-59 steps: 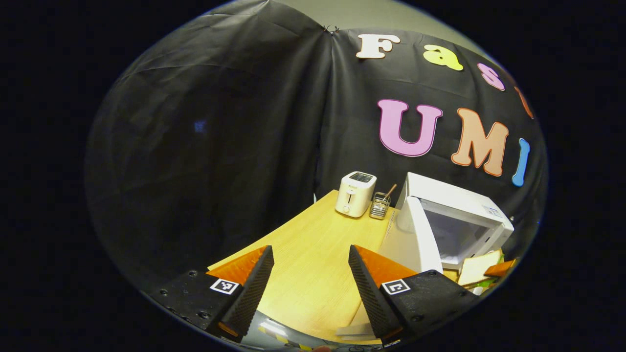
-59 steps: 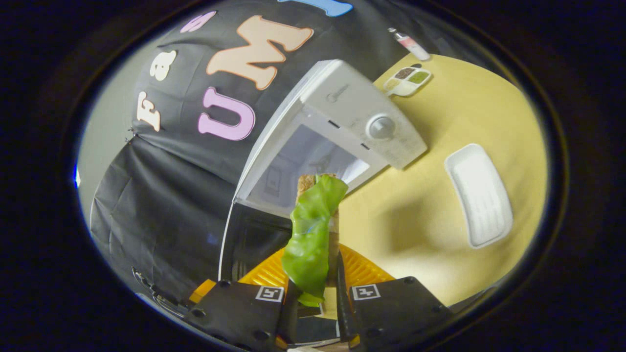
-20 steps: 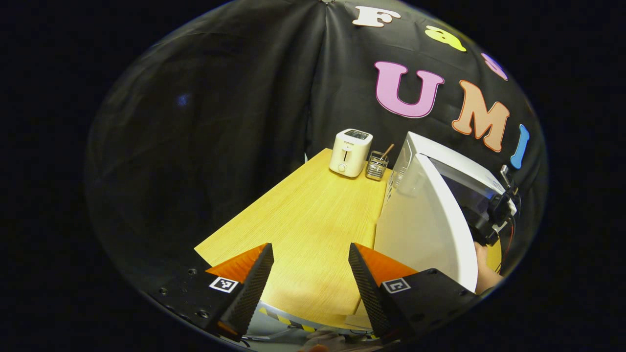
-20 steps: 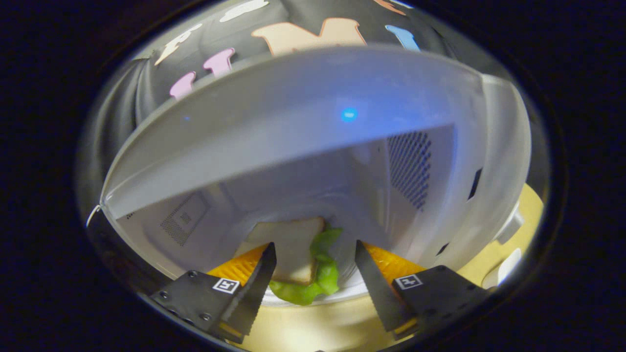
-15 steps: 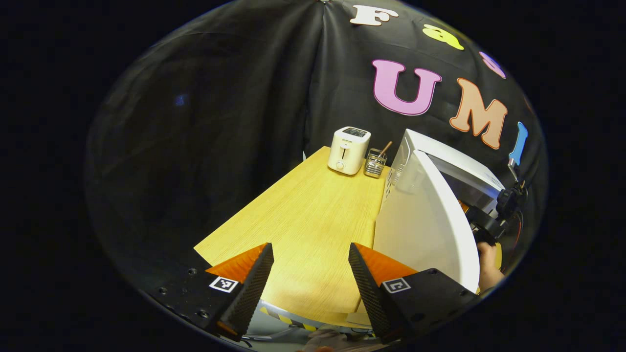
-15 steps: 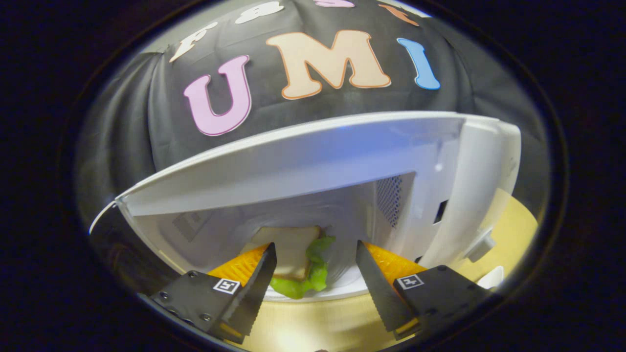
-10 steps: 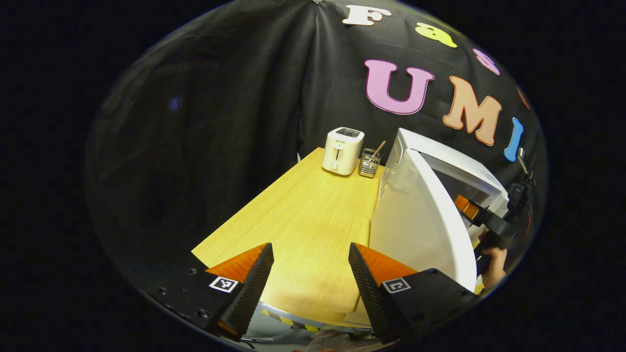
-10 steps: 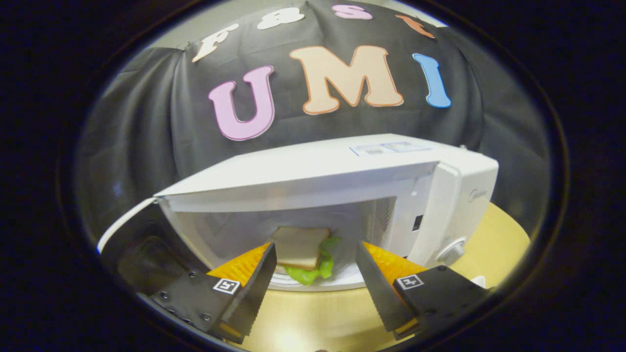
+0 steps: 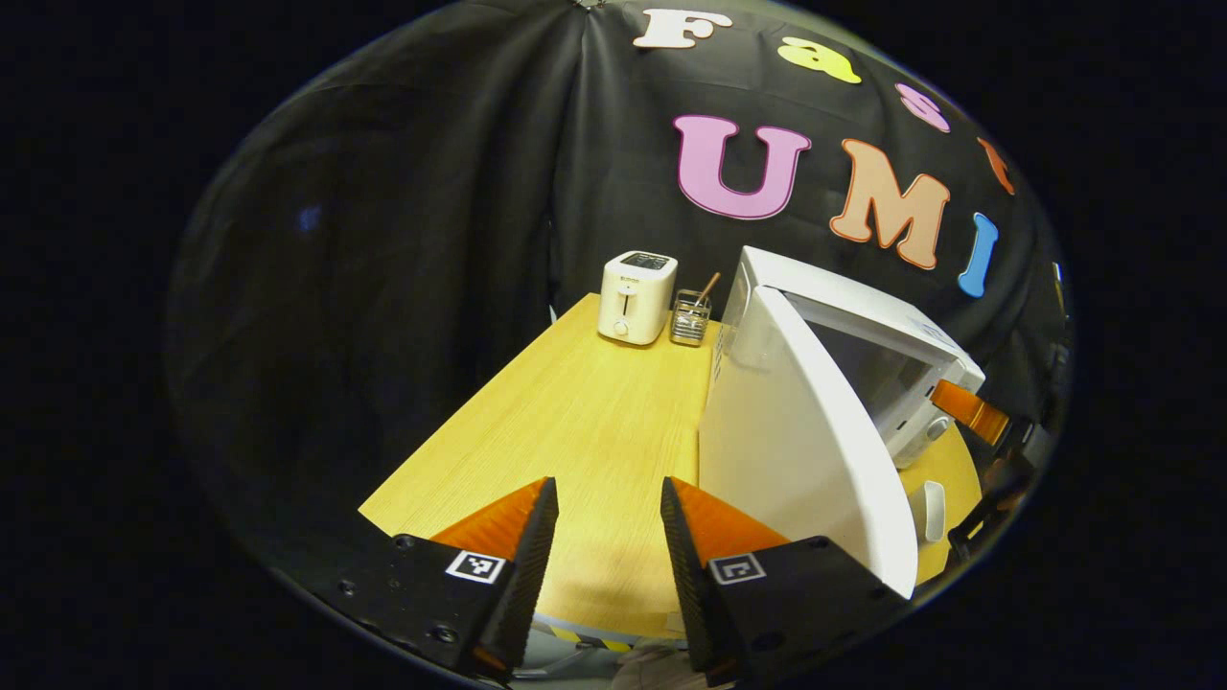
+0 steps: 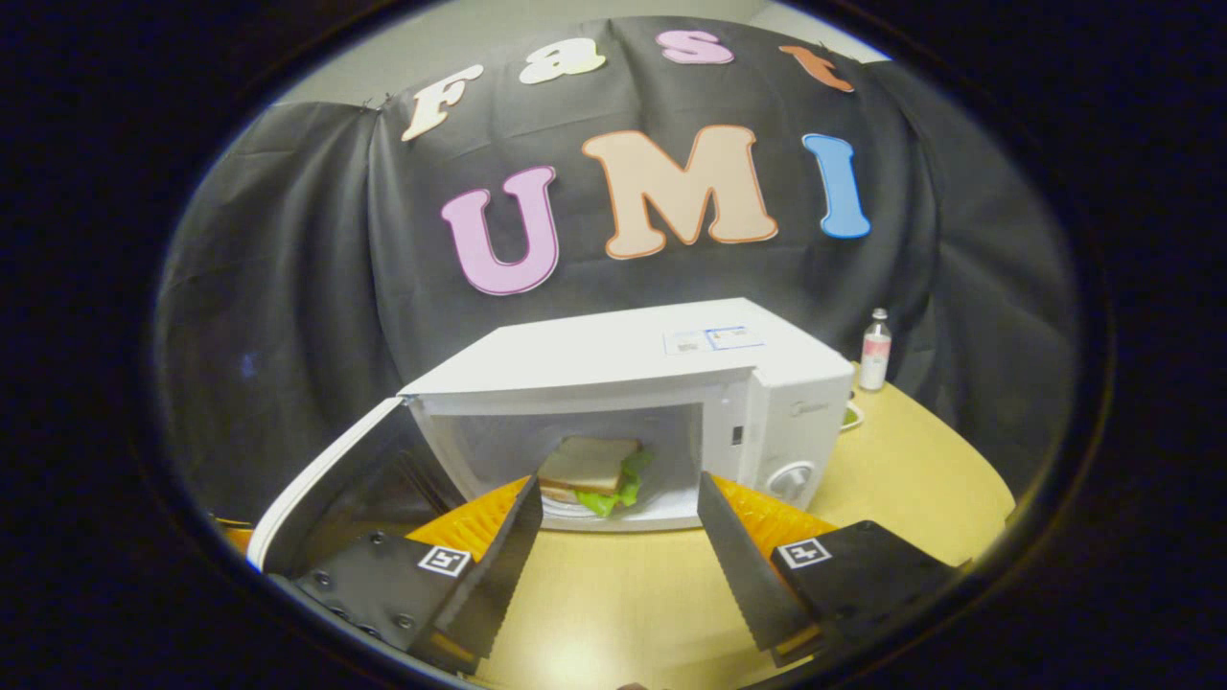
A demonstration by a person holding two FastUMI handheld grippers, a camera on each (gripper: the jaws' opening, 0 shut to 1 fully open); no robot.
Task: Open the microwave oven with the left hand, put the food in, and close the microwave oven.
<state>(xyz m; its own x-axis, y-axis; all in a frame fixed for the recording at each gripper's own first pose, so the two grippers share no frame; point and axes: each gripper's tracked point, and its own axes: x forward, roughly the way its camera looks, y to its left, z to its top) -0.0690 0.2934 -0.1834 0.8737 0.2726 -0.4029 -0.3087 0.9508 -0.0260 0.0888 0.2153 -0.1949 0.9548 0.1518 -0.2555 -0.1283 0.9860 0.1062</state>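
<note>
Microwave: ahead of the right gripper, door swung wide; a sandwich with a green leaf lies inside on its floor.
Right gripper: released, fingers spread and empty, low over the table, just short of the oven mouth.
Left gripper: unclenched, holding nothing, with the door's outer face to its right; a toaster and a wire holder stand farther ahead.
Change: half a second ago the right gripper sat nearer the opening; it has backed away, the sandwich staying inside. The left gripper's gap has narrowed.
</note>
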